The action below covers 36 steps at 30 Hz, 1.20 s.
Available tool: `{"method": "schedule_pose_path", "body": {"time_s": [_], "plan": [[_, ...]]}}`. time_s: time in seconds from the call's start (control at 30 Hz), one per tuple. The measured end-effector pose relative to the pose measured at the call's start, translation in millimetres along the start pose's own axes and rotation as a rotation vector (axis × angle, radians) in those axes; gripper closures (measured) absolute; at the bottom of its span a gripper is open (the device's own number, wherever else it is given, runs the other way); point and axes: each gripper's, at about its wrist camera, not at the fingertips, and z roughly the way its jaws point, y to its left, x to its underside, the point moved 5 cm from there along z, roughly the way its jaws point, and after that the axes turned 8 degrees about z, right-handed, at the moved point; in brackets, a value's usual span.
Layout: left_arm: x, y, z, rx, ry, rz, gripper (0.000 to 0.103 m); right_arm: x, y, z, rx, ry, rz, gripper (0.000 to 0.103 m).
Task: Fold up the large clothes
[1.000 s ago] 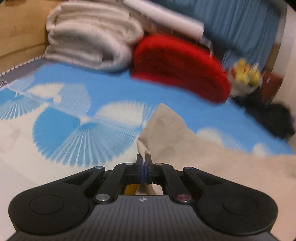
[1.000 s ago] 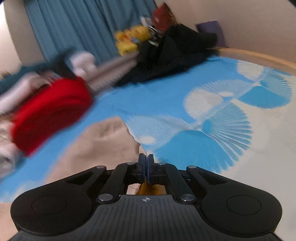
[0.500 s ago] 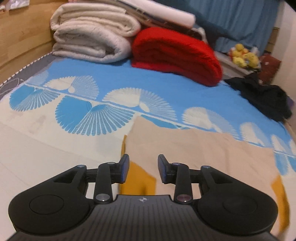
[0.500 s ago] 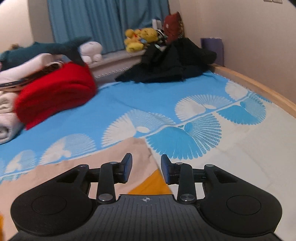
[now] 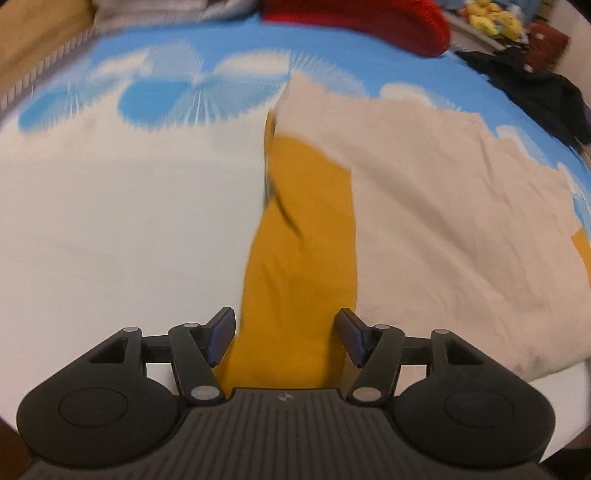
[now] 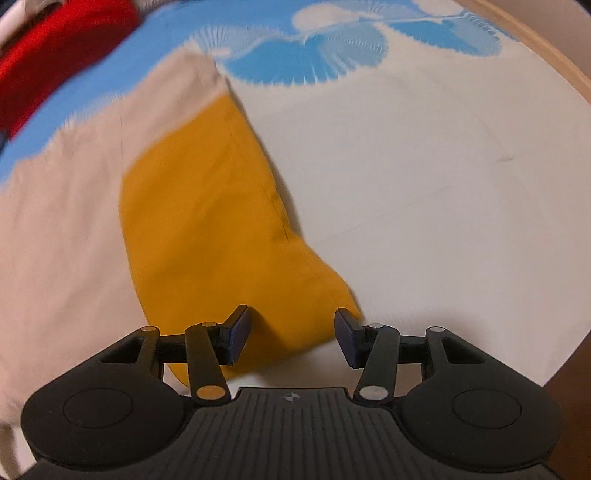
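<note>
A large beige garment [image 5: 443, 206] with mustard-yellow sleeves lies spread flat on the bed. In the left wrist view its yellow sleeve [image 5: 303, 251] runs toward me, and my left gripper [image 5: 286, 339] is open and empty just above the sleeve's near end. In the right wrist view the beige garment [image 6: 66, 206] lies to the left and the other yellow sleeve [image 6: 214, 221] lies below my right gripper [image 6: 291, 339], which is open and empty over the sleeve's end.
The bed sheet [image 5: 110, 221] is white with a blue fan pattern at the far side. A red folded blanket [image 5: 369, 18] and a dark clothes pile [image 5: 535, 88] lie at the back. A wooden bed edge [image 6: 546, 51] runs on the right.
Both grippers let go of the beige garment's corners, opened wider, and pulled back and tilted down over the yellow sleeves. The garment now lies flat.
</note>
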Motion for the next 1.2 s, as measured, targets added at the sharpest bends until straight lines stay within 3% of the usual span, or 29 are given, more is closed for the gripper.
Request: {"method": "schedule_pose_path", "body": {"time_s": [0.1,0.13,0.17,0.2,0.23,0.37,0.4,0.5,0.53,0.6,0.67,0.7,0.73,0.8,0.87,0.97,1.0,1.03,1.07,1.2], "plan": [[5.8,-0.7,5.2,0.012,0.029,-0.007,0.038,5.6,5.6,0.3,0.002,0.015,-0.041,0.052],[6.3,-2.1,5.3,0.008,0.029,0.004,0.044,6.7,7.7,-0.7,-0.006,0.013,-0.054,0.057],[7.2,-2.8,4.9,0.008,0.03,0.01,0.063,6.7,9.0,-1.8,-0.012,0.01,-0.067,0.065],[7.6,-1.5,5.7,0.015,0.029,0.013,0.077,7.2,10.8,-2.7,-0.02,0.009,-0.076,0.095],[7.2,0.0,2.9,0.022,0.015,0.007,0.094,7.8,12.7,-4.9,-0.037,0.006,-0.082,0.103],[3.1,7.9,-13.4,0.036,-0.067,-0.042,0.099,-7.6,7.8,-34.4,-0.116,-0.134,-0.034,0.103],[4.5,10.1,-9.4,0.023,-0.041,-0.046,0.099,-10.9,-0.9,-36.2,-0.102,-0.138,0.011,0.103],[11.6,16.4,9.2,-0.008,0.073,-0.07,0.092,-11.6,-29.9,-20.8,0.069,-0.083,0.098,0.103],[11.9,18.2,10.2,-0.024,0.083,-0.075,0.085,-13.8,-35.1,-19.5,0.073,-0.084,0.128,0.103],[5.5,20.2,0.6,-0.04,0.026,-0.096,0.08,-18.7,-33.6,-26.9,-0.015,-0.122,0.173,0.1],[-2.2,18.6,-10.9,-0.056,-0.051,-0.091,0.061,-20.8,-24.7,-33.1,-0.096,-0.154,0.168,0.08],[-4.5,16.6,-13.2,-0.062,-0.069,-0.083,0.058,-19.9,-18.2,-33.1,-0.125,-0.154,0.157,0.055],[-6.3,14.0,-12.4,-0.061,-0.068,-0.078,0.055,-18.3,-14.8,-30.8,-0.135,-0.147,0.147,0.042],[-6.0,8.2,-6.8,-0.049,-0.04,-0.066,0.054,-11.9,-7.4,-19.1,-0.113,-0.103,0.103,0.041],[-5.9,5.7,0.0,-0.05,-0.012,-0.052,0.044,-5.5,-0.4,-0.6,-0.054,-0.037,0.061,0.041],[-4.1,6.8,4.7,-0.059,0.002,-0.044,0.042,3.8,6.9,14.1,-0.002,0.021,0.009,0.044],[-4.1,7.9,5.4,-0.056,0.003,-0.047,0.042,4.2,9.7,14.8,-0.002,0.017,-0.006,0.058],[-3.3,9.2,6.8,-0.053,0.004,-0.05,0.042,4.4,12.8,14.3,-0.017,0.015,-0.021,0.091],[-2.4,9.9,6.4,-0.051,0.004,-0.052,0.042,4.3,15.5,13.3,-0.033,0.018,-0.032,0.103],[-3.0,13.2,6.5,-0.051,-0.001,-0.065,0.042,-5.8,15.1,1.9,-0.032,-0.064,-0.027,0.103]]}}
